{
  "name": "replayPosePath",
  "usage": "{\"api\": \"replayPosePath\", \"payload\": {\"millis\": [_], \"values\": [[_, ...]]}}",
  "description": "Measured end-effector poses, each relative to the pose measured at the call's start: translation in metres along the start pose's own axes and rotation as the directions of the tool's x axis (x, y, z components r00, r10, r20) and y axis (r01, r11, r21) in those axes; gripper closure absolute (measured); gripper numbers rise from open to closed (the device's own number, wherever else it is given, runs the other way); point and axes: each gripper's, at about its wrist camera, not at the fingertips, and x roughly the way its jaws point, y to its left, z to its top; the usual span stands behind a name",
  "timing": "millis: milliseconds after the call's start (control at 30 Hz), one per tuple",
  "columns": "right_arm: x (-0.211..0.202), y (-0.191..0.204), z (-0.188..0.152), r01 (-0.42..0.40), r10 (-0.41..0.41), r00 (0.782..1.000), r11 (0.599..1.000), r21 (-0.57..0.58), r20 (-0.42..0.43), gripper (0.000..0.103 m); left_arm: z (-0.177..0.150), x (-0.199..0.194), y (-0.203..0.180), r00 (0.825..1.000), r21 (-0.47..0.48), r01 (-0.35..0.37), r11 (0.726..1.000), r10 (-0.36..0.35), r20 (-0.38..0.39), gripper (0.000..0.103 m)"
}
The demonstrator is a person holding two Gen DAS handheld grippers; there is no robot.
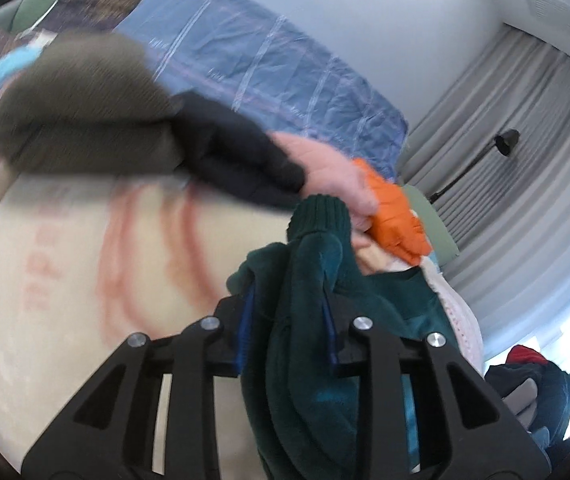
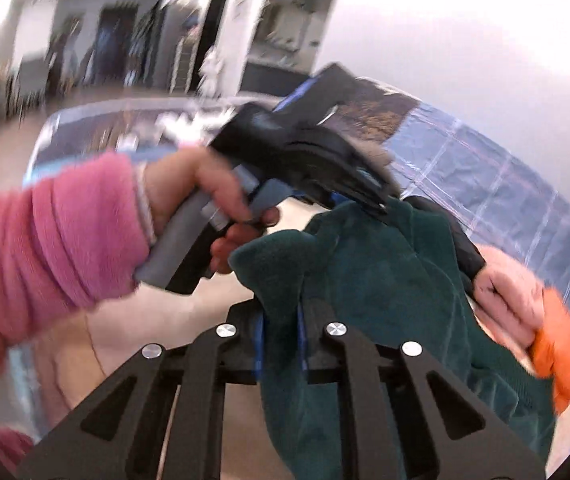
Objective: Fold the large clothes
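Observation:
A dark green fleece garment (image 1: pixel 317 320) hangs bunched between the blue pads of my left gripper (image 1: pixel 288 320), which is shut on it; a ribbed cuff (image 1: pixel 319 212) sticks up beyond the fingers. In the right wrist view the same green garment (image 2: pixel 385 280) runs through my right gripper (image 2: pixel 282 340), also shut on the cloth. A hand in a pink sleeve (image 2: pixel 53 248) holds the left gripper (image 2: pixel 369 200) there, its tips on the garment's upper edge. The garment is lifted above a cream blanket (image 1: pixel 85 260) with red print.
A heap of olive (image 1: pixel 85 108), black (image 1: pixel 237 148), pink and orange clothes (image 1: pixel 397 216) lies behind the garment. A blue plaid sheet (image 1: pixel 285 60) covers the bed beyond. Grey curtains (image 1: pixel 525 160), a black floor lamp (image 1: pixel 505 140) and another clothes pile (image 1: pixel 533 380) stand at the right.

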Motion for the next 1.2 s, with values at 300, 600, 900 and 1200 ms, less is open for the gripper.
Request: {"api": "replayPosePath", "payload": {"millis": [300, 600, 900, 1200], "values": [[-0.093, -0.084, -0.007, -0.022, -0.038, 0.979, 0.958, 0.285, 0.200, 0.091, 0.041, 0.017, -0.143, 1.000, 0.218, 0.017, 0.976, -0.021, 0.018, 0.075], [-0.185, -0.192, -0.093, -0.109, -0.118, 0.941, 0.783, 0.612, 0.317, 0.092, 0.026, 0.101, -0.307, 0.994, 0.465, 0.018, 0.885, 0.033, -0.100, 0.075], [-0.238, -0.225, -0.205, -0.037, -0.306, 0.918, 0.566, 0.823, 0.251, 0.092, -0.070, 0.218, -0.420, 0.937, 0.660, 0.214, 0.720, 0.041, -0.348, 0.099], [-0.220, -0.225, -0.310, -0.115, -0.256, 0.948, 0.272, 0.955, 0.187, 0.092, -0.100, 0.223, -0.446, 0.923, 0.691, 0.302, 0.657, -0.020, -0.385, 0.090]]}}
